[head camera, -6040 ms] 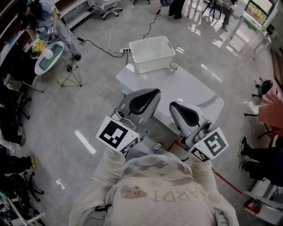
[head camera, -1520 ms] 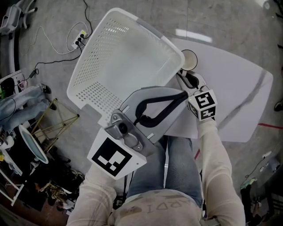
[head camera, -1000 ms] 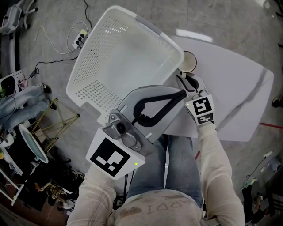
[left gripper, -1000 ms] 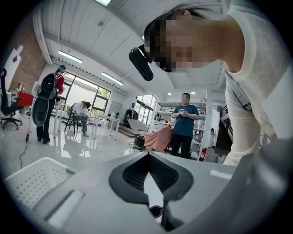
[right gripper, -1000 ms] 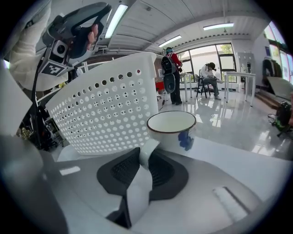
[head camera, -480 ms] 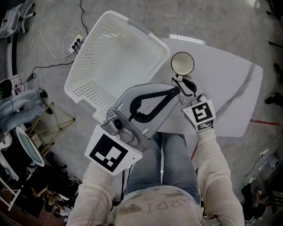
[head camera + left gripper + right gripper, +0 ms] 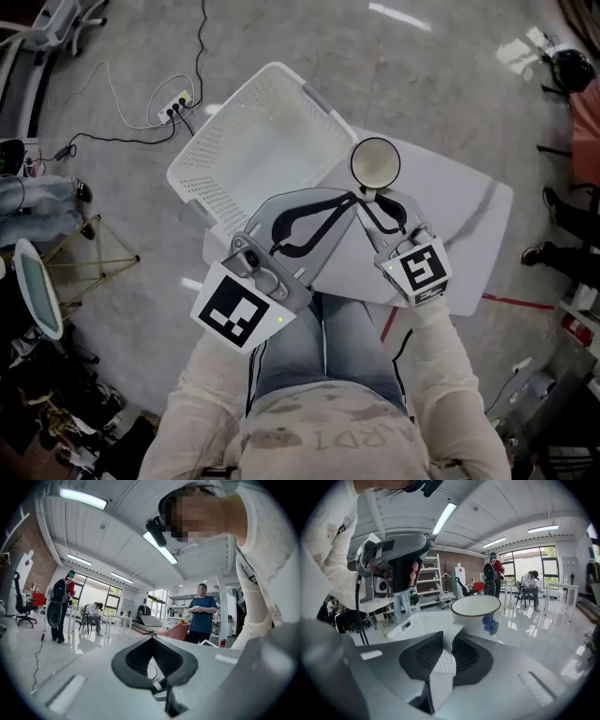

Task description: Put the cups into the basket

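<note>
A white cup [image 7: 375, 162] with a dark rim and a blue mark hangs by its handle from my right gripper [image 7: 368, 194], which is shut on that handle. It seems lifted just above the far edge of the white table [image 7: 450, 220]. In the right gripper view the cup [image 7: 477, 612] fills the middle, its handle between the jaws of the right gripper [image 7: 449, 640]. The white perforated basket [image 7: 262, 150] stands to the cup's left, with nothing in it. My left gripper [image 7: 353, 198] is shut on nothing, beside the right one; the left gripper view shows the left gripper [image 7: 151, 637] aimed up into the room.
A power strip [image 7: 174, 106] and cables lie on the floor beyond the basket. A folding stand [image 7: 84, 253] is at the left. Someone's shoes [image 7: 553, 202] show at the right. In the right gripper view the basket [image 7: 423, 621] sits left of the cup.
The person has come up to the table. The right gripper reached the cup beside the basket, shut on its handle, and the cup now sits higher and nearer.
</note>
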A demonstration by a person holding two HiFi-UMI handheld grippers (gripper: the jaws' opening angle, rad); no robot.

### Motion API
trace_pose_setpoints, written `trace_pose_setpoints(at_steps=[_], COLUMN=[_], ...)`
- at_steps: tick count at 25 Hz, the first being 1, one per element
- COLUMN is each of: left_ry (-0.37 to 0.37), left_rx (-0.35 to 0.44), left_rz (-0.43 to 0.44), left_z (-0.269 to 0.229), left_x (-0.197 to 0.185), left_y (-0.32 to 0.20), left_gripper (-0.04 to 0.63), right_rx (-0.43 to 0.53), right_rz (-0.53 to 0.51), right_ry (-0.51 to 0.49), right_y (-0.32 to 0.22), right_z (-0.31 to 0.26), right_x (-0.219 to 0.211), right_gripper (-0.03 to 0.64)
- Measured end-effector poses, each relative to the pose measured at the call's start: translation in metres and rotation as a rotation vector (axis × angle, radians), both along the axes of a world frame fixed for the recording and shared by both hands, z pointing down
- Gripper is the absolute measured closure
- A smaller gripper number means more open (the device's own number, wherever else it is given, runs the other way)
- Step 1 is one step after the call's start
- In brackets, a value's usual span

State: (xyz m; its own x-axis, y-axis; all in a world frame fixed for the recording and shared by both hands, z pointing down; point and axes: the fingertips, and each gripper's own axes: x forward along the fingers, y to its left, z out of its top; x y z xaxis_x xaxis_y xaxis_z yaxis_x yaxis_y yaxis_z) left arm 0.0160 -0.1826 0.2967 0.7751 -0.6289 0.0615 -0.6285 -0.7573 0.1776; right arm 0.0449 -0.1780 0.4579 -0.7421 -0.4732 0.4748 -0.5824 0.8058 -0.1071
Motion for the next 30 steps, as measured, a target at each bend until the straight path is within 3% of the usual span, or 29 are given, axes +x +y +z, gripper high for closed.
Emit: trace_pose_setpoints(at_steps=[10,19,24,30], left_ry=[-0.016,-0.037,-0.034,-0.025], left_rx=[0.051,0.033,0.009,-0.012], left_rz=[-0.243,-0.388,-0.417,-0.398], left_z=[-0.042,-0.034,-0.021,0.004], left_x=[-0.089,-0.181,-0.211,-0.227], left_y=[0.007,0.008,0.011,-0.001], left_gripper=[0.594,0.594,0.594,0.594], right_rx=[0.038,-0.013,-0.058,-0.12], right_rz=[-0.239,-0.412,-0.498,-0.525], right_ry=[-0.052,-0.092,-0.064,-0.036], right_y=[-0.005,-0.014,-0.008,-0.011], right_z=[-0.058,-0.03,-0.003,0.037], right_x=[-0.101,-0.21,-0.247,-0.264], right_gripper=[0.537,0.537,0.537,0.537])
